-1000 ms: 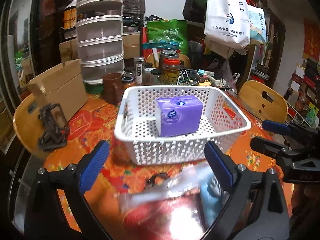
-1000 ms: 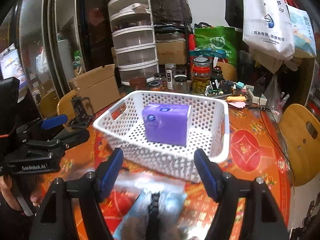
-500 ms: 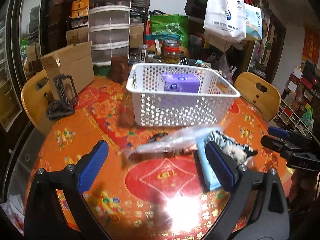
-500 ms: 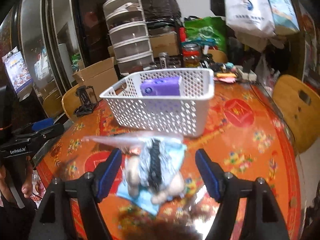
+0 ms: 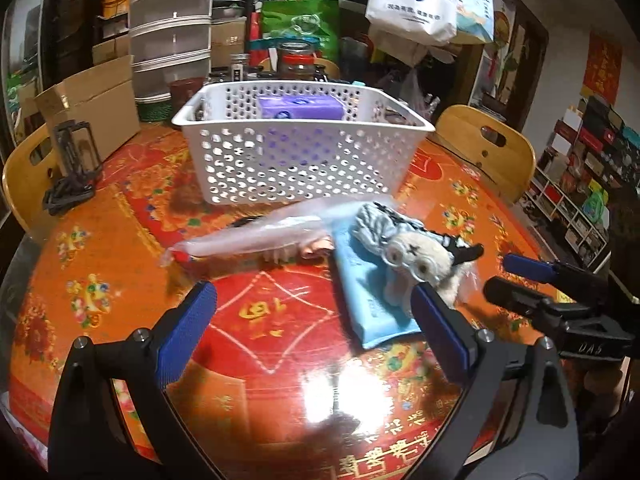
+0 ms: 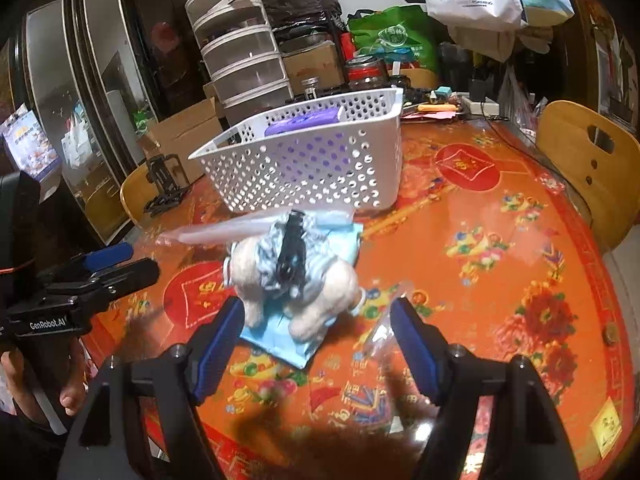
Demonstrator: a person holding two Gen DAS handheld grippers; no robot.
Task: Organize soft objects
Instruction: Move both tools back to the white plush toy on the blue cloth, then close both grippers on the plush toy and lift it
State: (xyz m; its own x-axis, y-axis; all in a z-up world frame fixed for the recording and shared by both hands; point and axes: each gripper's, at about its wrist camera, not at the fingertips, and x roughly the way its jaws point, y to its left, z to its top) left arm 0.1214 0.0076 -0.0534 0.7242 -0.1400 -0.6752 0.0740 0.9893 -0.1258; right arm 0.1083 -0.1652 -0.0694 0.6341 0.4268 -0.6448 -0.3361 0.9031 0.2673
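- The white basket (image 5: 296,152) stands toward the far side of the table (image 5: 120,240), with a purple tissue pack (image 5: 300,106) inside it.
- Just in front of the basket lie a clear plastic bag (image 5: 256,234), a light-blue packet (image 5: 368,300) and a plush toy (image 6: 292,272); the toy rests on the packet.
- The left gripper (image 5: 316,332) hangs over the table's near edge, jaws wide apart, holding nothing.
- The right gripper (image 6: 320,340) is spread wide too, empty, its blue pads (image 6: 218,344) flanking the toy's near end without touching it.
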